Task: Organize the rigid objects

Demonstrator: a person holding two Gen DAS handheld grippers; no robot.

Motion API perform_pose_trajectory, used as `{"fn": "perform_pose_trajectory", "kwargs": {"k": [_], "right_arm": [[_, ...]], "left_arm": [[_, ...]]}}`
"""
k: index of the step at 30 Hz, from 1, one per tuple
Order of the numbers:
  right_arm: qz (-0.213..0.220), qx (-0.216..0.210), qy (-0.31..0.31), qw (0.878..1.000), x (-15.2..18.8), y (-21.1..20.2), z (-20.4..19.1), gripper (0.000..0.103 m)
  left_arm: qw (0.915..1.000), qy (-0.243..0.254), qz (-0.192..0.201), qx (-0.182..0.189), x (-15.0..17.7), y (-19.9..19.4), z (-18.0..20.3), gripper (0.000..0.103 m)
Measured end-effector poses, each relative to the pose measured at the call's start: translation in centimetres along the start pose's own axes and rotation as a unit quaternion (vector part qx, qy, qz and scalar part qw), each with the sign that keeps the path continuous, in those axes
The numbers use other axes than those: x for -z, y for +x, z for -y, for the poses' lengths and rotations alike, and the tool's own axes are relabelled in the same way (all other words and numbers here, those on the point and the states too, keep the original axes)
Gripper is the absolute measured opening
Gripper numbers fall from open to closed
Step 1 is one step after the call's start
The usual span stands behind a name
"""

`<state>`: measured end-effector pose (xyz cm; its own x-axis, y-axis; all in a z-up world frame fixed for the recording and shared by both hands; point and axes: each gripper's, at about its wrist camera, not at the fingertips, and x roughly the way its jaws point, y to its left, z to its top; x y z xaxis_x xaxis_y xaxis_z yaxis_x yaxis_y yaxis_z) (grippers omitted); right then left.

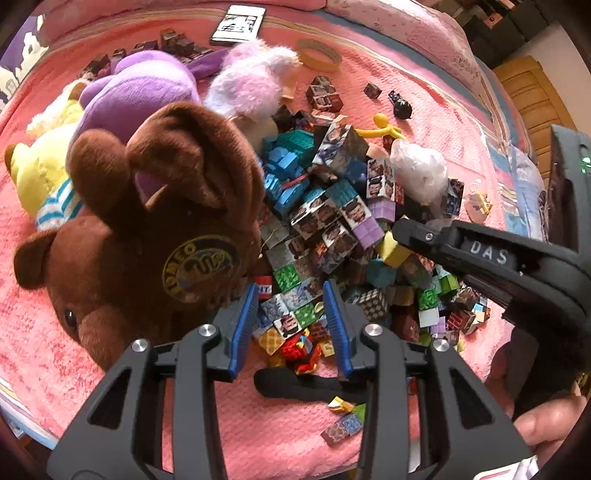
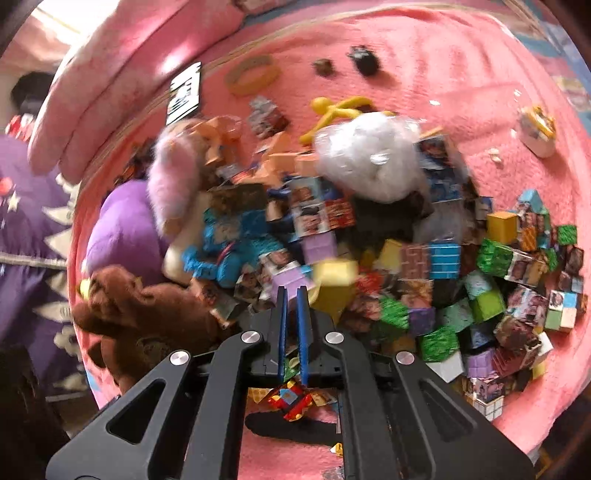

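A heap of small printed cubes (image 1: 332, 221) (image 2: 406, 277) lies on a pink bedspread (image 1: 44, 332). My left gripper (image 1: 291, 314) is open and hovers over the near edge of the heap, with loose cubes showing between its blue pads and none gripped. My right gripper (image 2: 293, 314) is shut, its pads almost touching, and I see nothing held in it. Its tips point at a lilac cube (image 2: 293, 282) beside a yellow cube (image 2: 334, 273). The left wrist view shows the right gripper (image 1: 397, 227) coming in from the right over the heap. The right wrist view is motion-blurred.
A brown teddy bear (image 1: 147, 229) (image 2: 147, 317) and a purple plush (image 1: 140, 92) crowd the heap's left side. A white plastic bag (image 1: 419, 171), a yellow figure (image 1: 384, 127), a tape ring (image 1: 319, 55) and a black card (image 1: 238, 24) lie beyond. A red toy (image 1: 301, 350) lies near my fingers.
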<state>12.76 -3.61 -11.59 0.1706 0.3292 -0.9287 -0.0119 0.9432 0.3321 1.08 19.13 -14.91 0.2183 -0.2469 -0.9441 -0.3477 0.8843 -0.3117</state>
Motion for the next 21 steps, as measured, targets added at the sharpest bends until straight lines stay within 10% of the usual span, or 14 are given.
{"fn": "perform_pose_trajectory", "kwargs": {"k": [14,21], "right_arm": [[-0.037,0.024,0.0,0.999,-0.9,4.3,-1.0,0.019],[-0.026,0.01,-0.028,0.999,-2.0,5.0,-2.5,0.052]], "left_arm": [[0.9998,-0.018,-0.008,-0.009,0.2,0.6,-1.8,0.035],[0.9998,-0.014,-0.012,-0.011,0.0,1.0,-1.4,0.035]]}}
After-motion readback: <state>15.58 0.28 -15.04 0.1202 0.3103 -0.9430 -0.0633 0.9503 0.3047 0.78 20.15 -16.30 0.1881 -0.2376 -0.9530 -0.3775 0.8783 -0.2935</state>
